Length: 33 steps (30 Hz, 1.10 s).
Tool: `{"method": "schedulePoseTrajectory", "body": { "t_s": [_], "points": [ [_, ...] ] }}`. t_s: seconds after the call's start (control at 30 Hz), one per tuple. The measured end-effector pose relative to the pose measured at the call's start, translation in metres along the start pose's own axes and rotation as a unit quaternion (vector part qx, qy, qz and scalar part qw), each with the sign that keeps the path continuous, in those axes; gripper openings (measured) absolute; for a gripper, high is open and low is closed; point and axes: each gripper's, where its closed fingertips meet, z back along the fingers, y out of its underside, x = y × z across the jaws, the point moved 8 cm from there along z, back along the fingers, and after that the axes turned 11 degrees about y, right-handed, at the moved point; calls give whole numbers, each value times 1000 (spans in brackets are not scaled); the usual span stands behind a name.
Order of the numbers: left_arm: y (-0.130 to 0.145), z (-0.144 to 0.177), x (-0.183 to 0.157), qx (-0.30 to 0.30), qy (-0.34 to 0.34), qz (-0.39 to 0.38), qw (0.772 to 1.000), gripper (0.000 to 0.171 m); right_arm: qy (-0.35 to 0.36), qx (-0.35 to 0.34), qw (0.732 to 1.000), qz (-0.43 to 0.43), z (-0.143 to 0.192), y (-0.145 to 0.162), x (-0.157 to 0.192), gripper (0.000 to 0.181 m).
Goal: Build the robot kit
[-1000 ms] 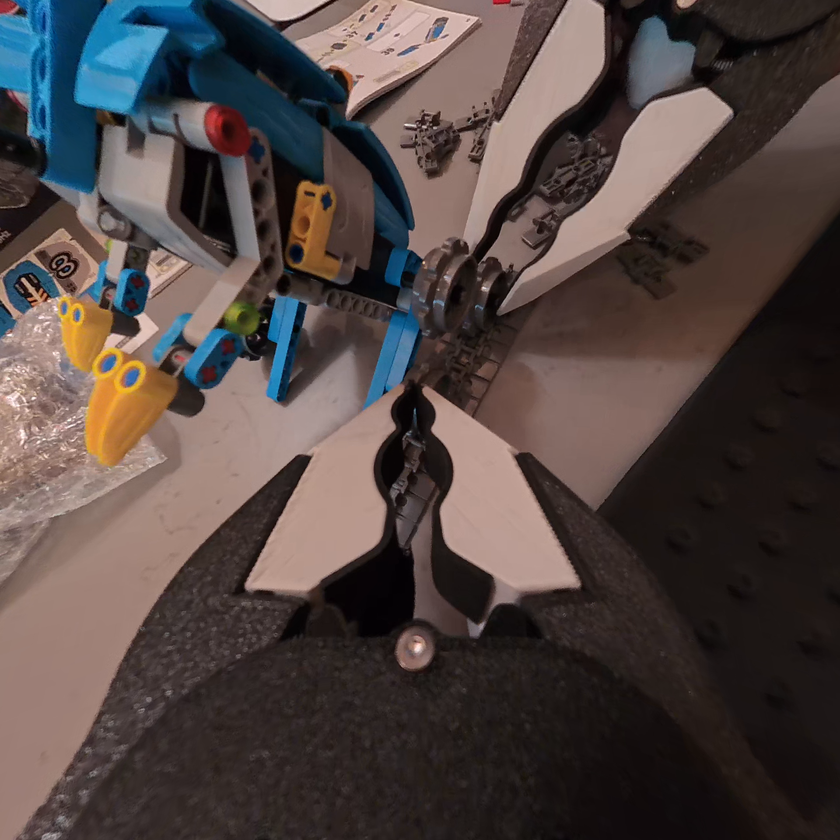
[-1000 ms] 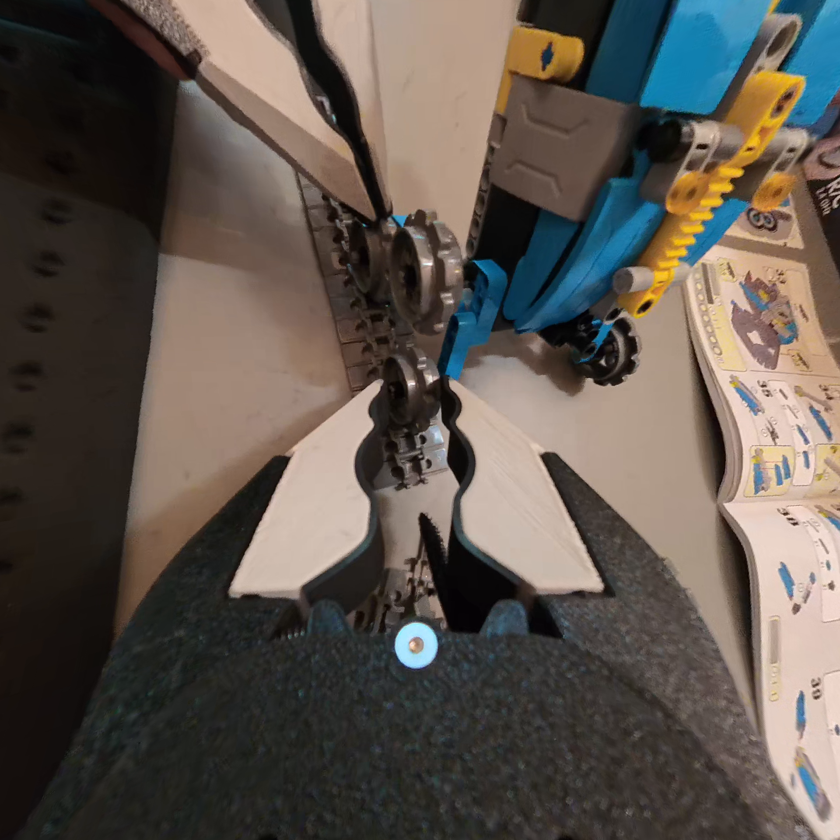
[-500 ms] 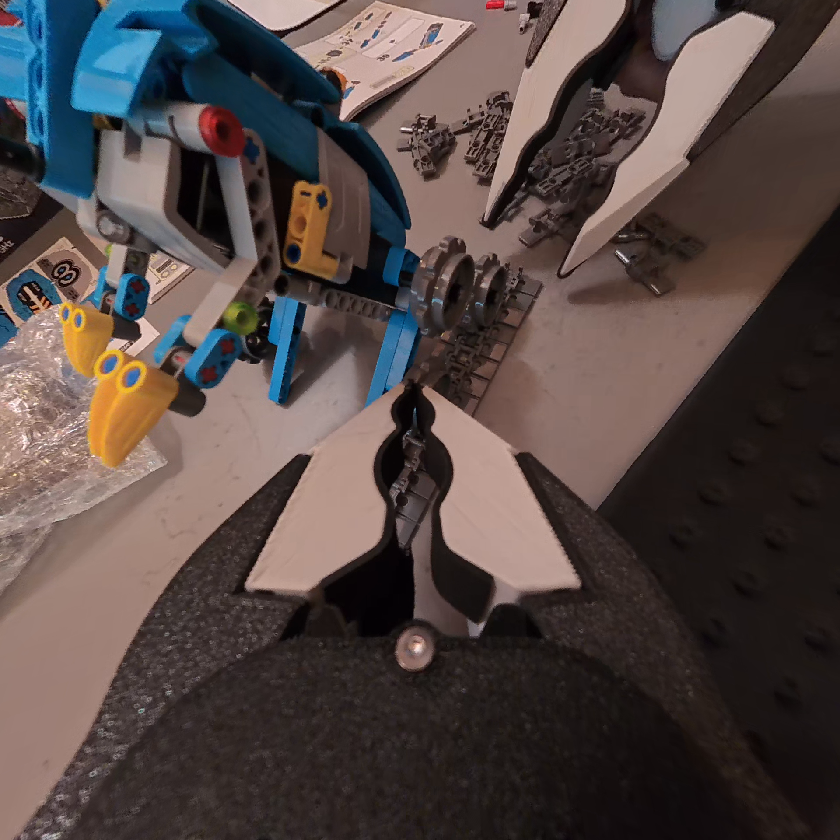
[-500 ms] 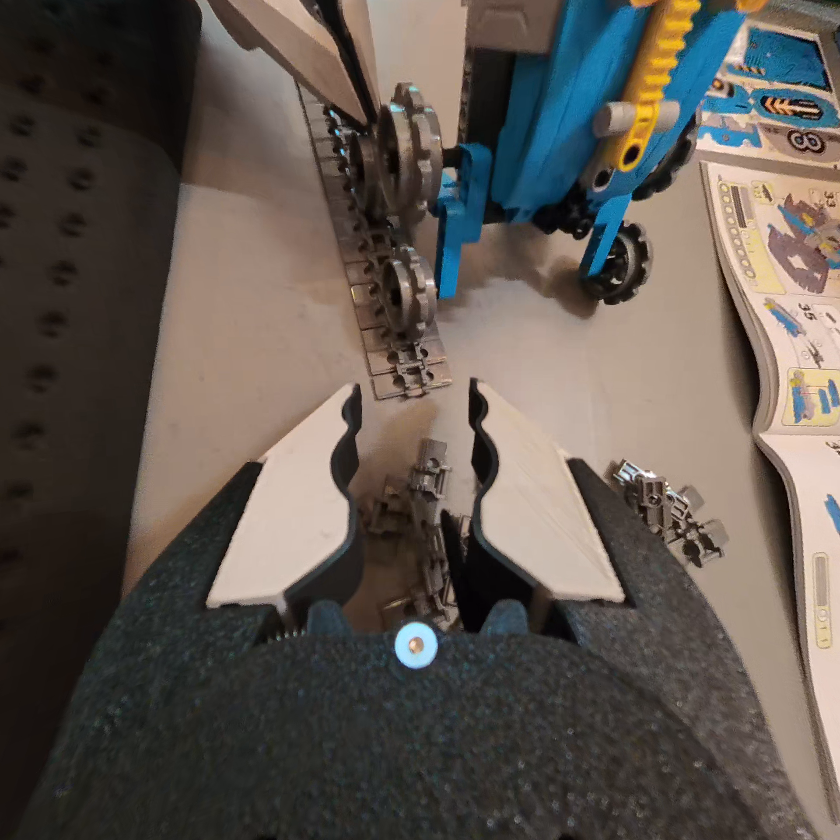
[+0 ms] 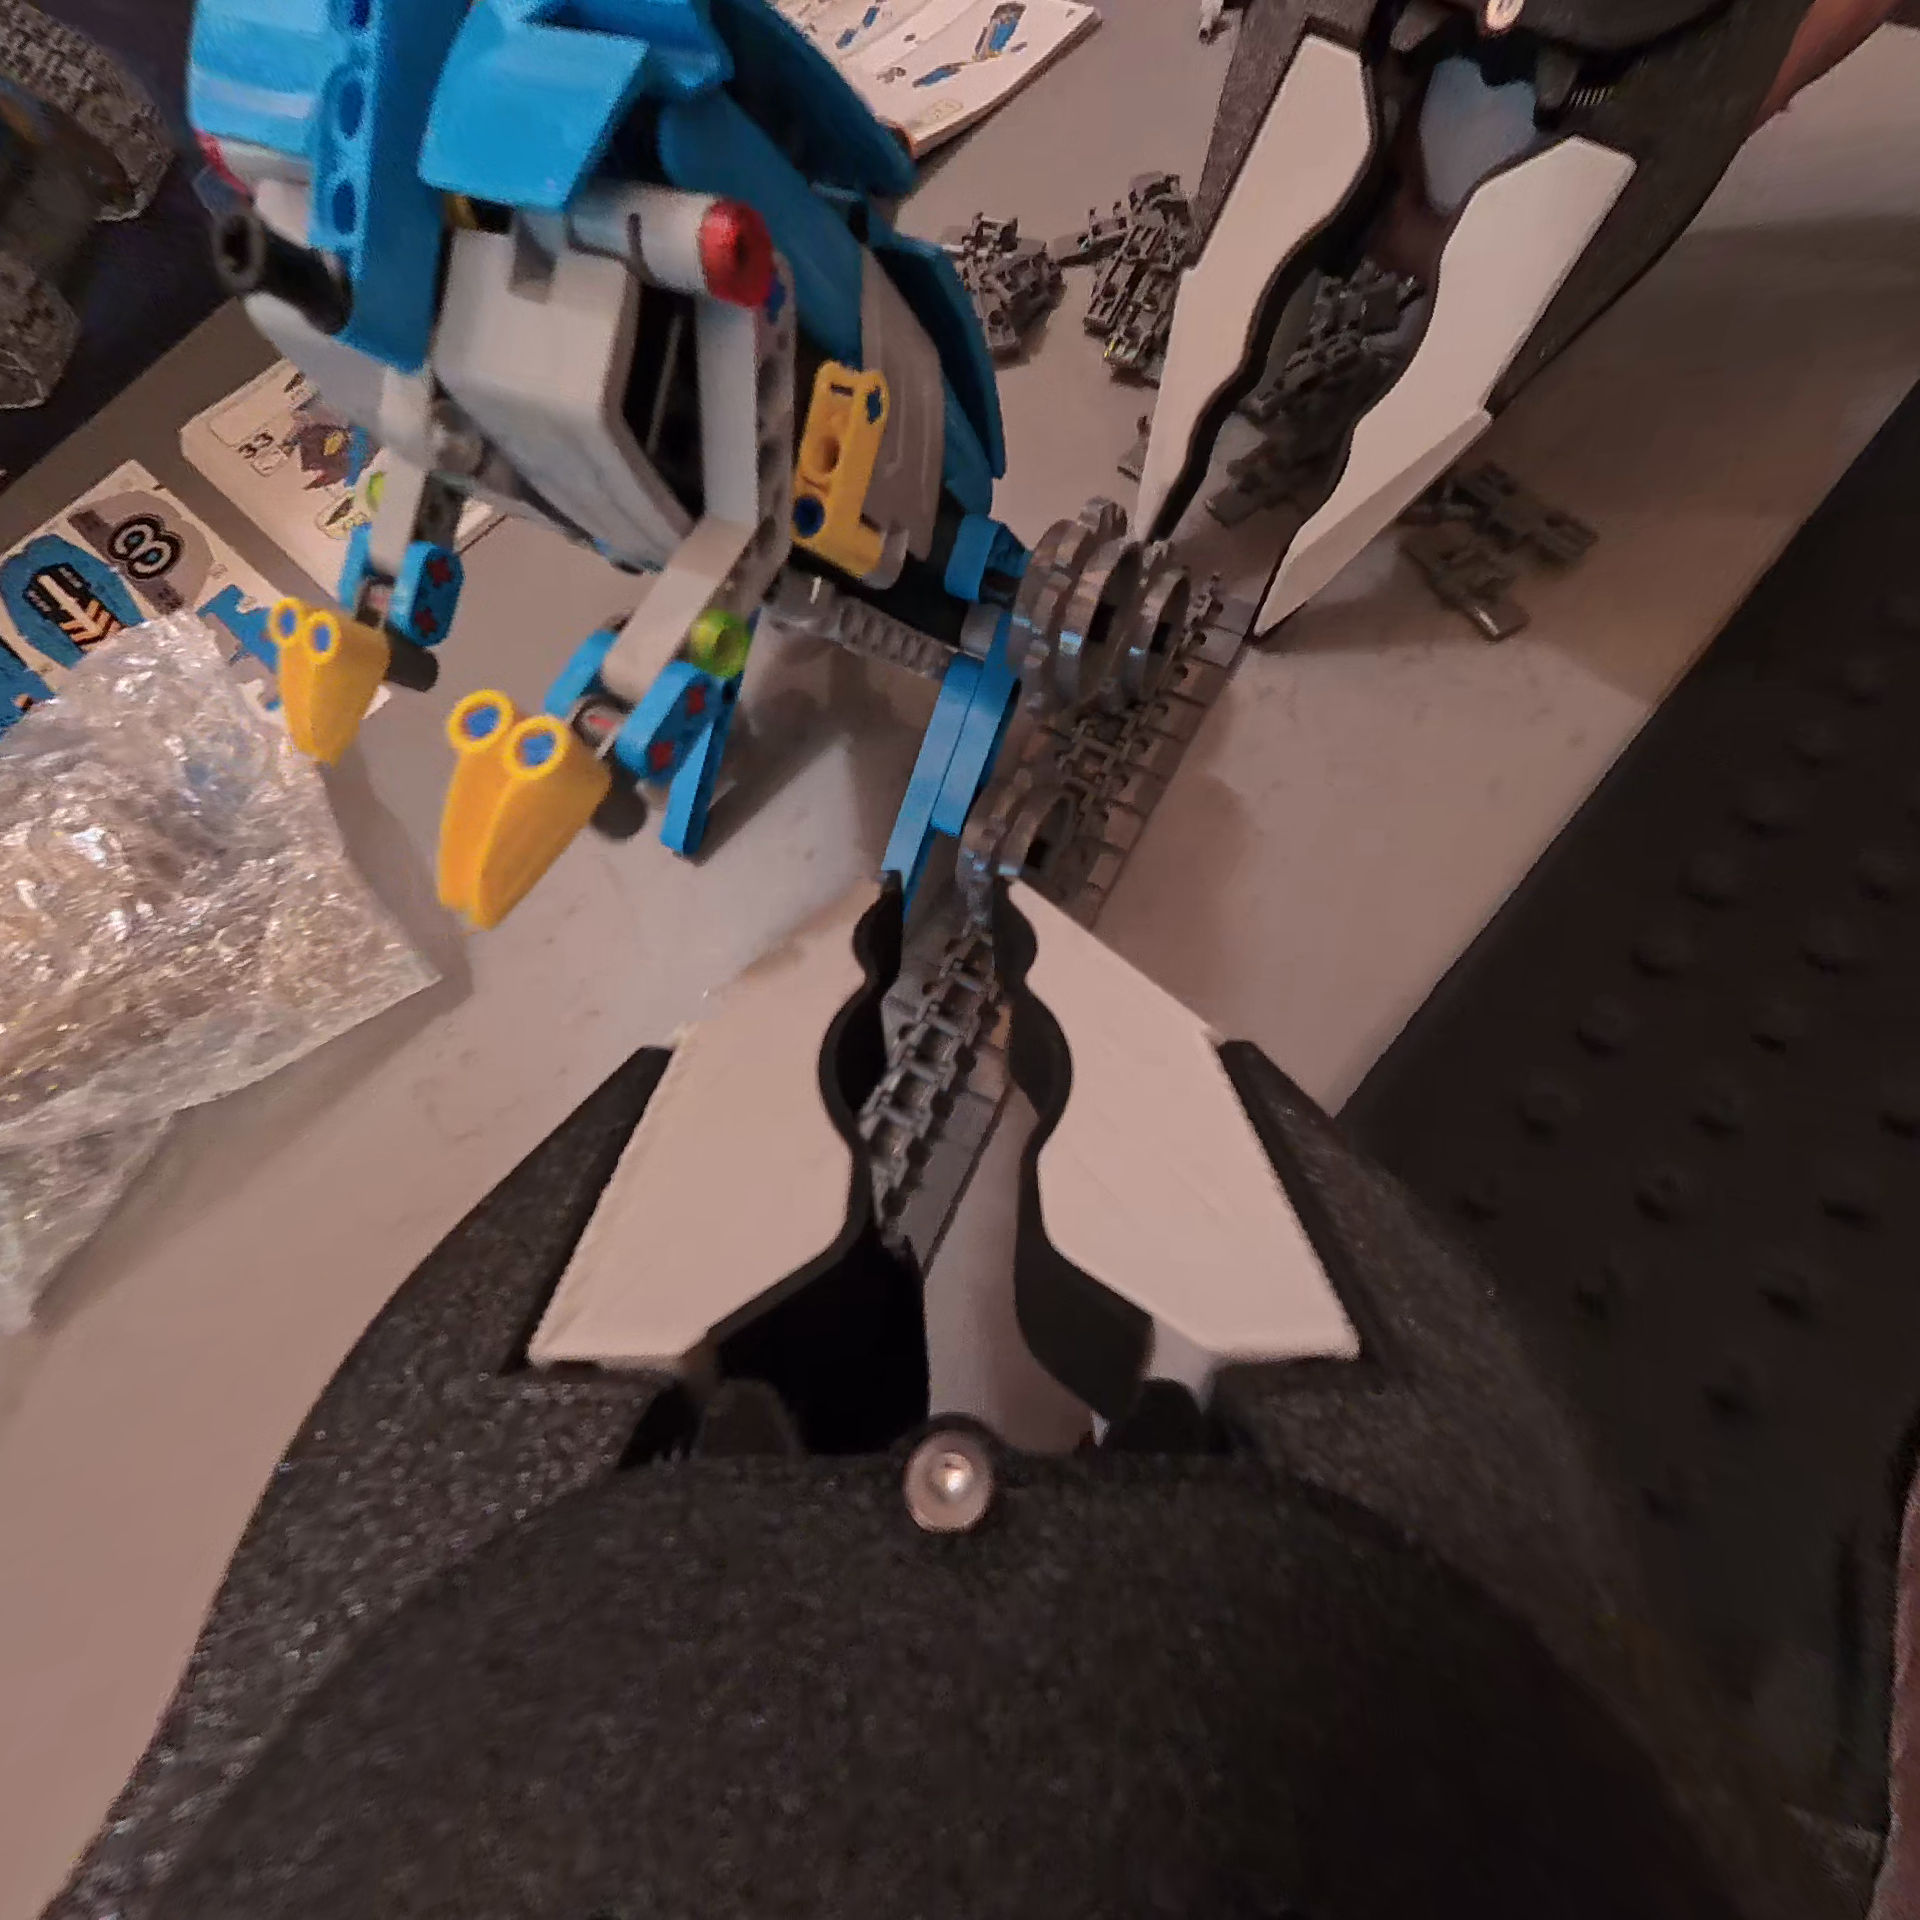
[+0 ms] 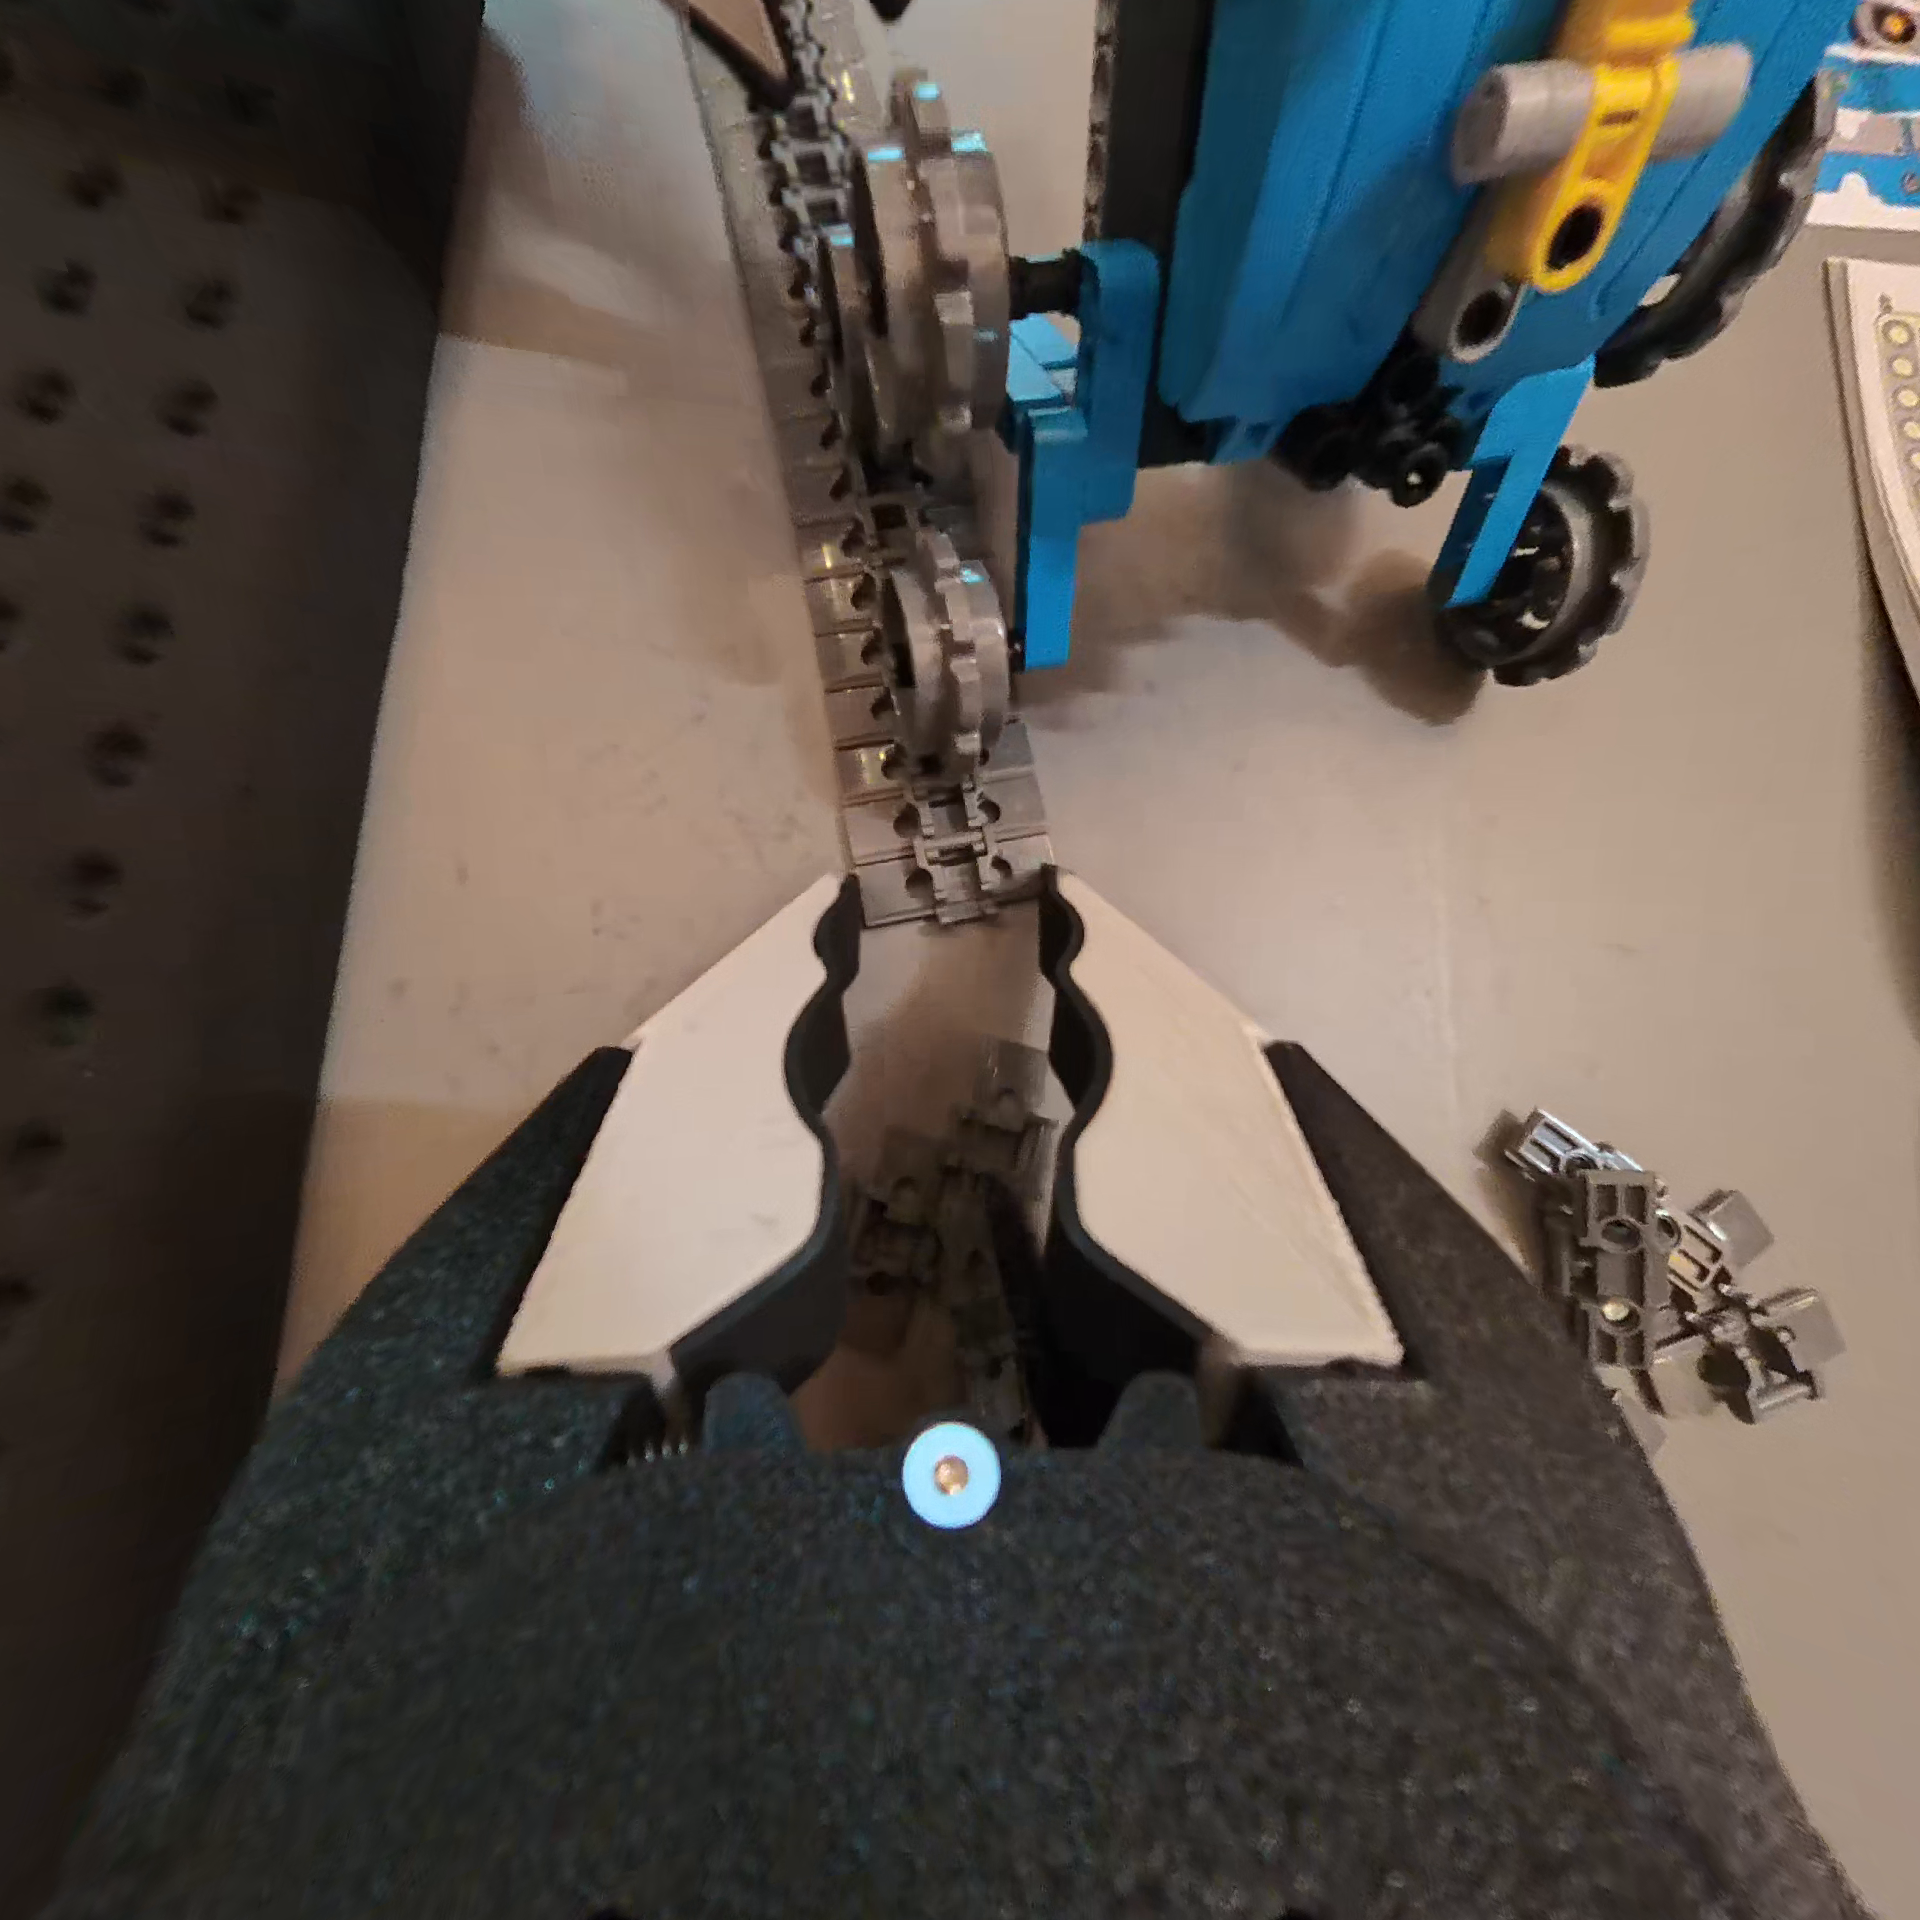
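Observation:
A blue, grey and yellow brick-built model (image 5: 623, 364) stands on the grey table; it also shows in the right wrist view (image 6: 1299, 260). Two grey sprockets (image 5: 1101, 613) on its side rest on a grey link track (image 6: 904, 675) lying flat beside it. A smaller sprocket (image 6: 945, 665) sits on the track too. My left gripper (image 5: 945, 899) is shut on one end of the track (image 5: 935, 1049). My right gripper (image 6: 951, 899) is open, its tips flanking the track's other end; it shows opposite in the left wrist view (image 5: 1210, 577).
Loose grey track links lie right of the right gripper (image 6: 1652, 1278) and behind it (image 5: 1122, 260). An instruction booklet (image 6: 1881, 468), a sticker sheet (image 5: 94, 582) and a crumpled clear bag (image 5: 156, 883) lie around the model. A dark studded mat (image 5: 1662, 1039) borders the table. The tips of one gripper are about 12 cm away from the tips of the other. The smaller sprocket (image 6: 945, 665) lies around 4 cm away from my right fingertips.
The right gripper let go at the small sprocket, opened and pulled back, then came forward again, narrowing around the track's end. The left gripper kept its hold on the track.

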Motion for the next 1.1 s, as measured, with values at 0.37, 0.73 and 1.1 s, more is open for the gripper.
{"method": "schedulePoseTrajectory", "body": {
  "t_s": [0.37,0.73,1.1],
  "points": [
    [26,34,19,59,7,24,998,17,8,-6,1000,11,1,0,3,29],
    [80,95,42,124,-2,79,989,37,7,-43,999,-24,11,-4,0,33],
    [64,89,38,31,15,63,997,36,21,-40,998,-49,15,1,-8,33]
  ]
}}
